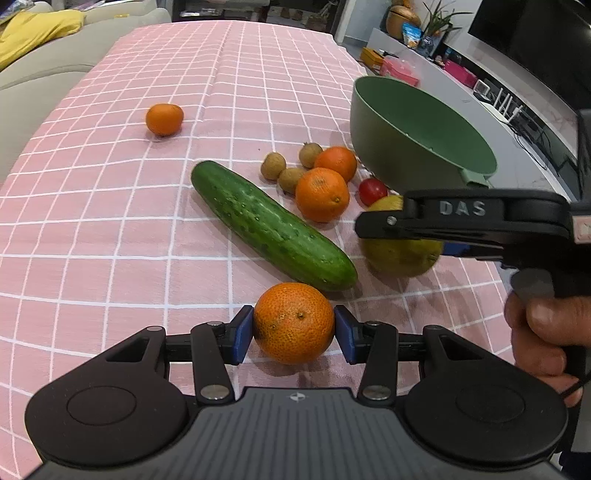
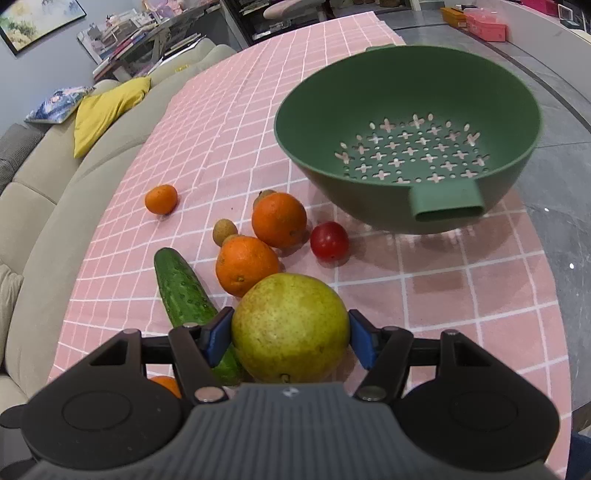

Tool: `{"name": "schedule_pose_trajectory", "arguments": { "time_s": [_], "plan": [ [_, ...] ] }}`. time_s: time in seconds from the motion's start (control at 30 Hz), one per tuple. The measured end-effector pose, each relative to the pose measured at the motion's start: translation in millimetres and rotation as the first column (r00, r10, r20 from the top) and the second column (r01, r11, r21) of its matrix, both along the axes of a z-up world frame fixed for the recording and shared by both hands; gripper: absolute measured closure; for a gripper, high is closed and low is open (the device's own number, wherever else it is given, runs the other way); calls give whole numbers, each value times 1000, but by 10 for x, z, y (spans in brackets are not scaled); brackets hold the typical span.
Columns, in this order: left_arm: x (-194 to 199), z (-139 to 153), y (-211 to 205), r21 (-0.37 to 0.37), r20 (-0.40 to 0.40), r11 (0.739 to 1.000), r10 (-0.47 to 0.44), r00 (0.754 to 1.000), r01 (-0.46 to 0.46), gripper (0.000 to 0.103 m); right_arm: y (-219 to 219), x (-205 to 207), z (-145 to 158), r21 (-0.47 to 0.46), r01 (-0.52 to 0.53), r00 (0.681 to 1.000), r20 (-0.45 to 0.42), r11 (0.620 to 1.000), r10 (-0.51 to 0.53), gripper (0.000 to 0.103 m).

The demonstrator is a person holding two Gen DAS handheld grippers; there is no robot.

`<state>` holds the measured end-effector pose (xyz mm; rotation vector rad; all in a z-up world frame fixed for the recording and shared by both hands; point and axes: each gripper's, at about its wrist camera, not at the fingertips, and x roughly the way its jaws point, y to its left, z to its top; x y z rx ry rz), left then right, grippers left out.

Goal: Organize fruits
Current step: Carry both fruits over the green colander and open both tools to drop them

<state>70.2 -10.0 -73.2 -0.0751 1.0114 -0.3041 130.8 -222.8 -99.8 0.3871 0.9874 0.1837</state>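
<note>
My left gripper [image 1: 294, 330] is shut on an orange [image 1: 294, 322] low over the pink checked cloth. My right gripper [image 2: 290, 334] is shut on a yellow-green pear [image 2: 290, 326]; it also shows in the left wrist view [image 1: 400, 254], partly hidden by the right gripper's black body. A green colander [image 2: 406, 136] stands empty at the right, also seen in the left wrist view [image 1: 417, 133]. A cucumber [image 1: 271, 223], two oranges [image 1: 322, 194], a small tomato [image 1: 372, 191], small brown fruits [image 1: 273, 166] and a lone mandarin [image 1: 164, 119] lie on the cloth.
A beige sofa [image 2: 48, 206] with a yellow cushion [image 2: 107, 107] runs along the table's left side. The table edge [image 2: 550, 236] lies just right of the colander. Shelves with boxes and a plant [image 1: 413, 33] stand beyond.
</note>
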Motion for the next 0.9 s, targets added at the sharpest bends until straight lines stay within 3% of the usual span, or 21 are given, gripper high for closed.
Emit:
{"name": "schedule_pose_trajectory", "arguments": {
  "time_s": [0.23, 0.4, 0.67, 0.9],
  "plan": [
    [30, 236, 15, -12, 28, 1000, -1, 1000, 1, 51, -152, -178, 281, 42, 12, 999, 39, 999, -14, 41],
    [187, 457, -97, 9, 52, 999, -52, 997, 52, 51, -314, -170, 629, 17, 3, 995, 95, 1000, -5, 41],
    [795, 745, -537, 30, 111, 989, -149, 983, 147, 50, -787, 577, 972, -11, 66, 992, 107, 998, -64, 41],
    [1228, 700, -1126, 108, 123, 961, -266, 956, 254, 51, -990, 1208, 767, -84, -21, 999, 46, 996, 25, 41]
  ]
}}
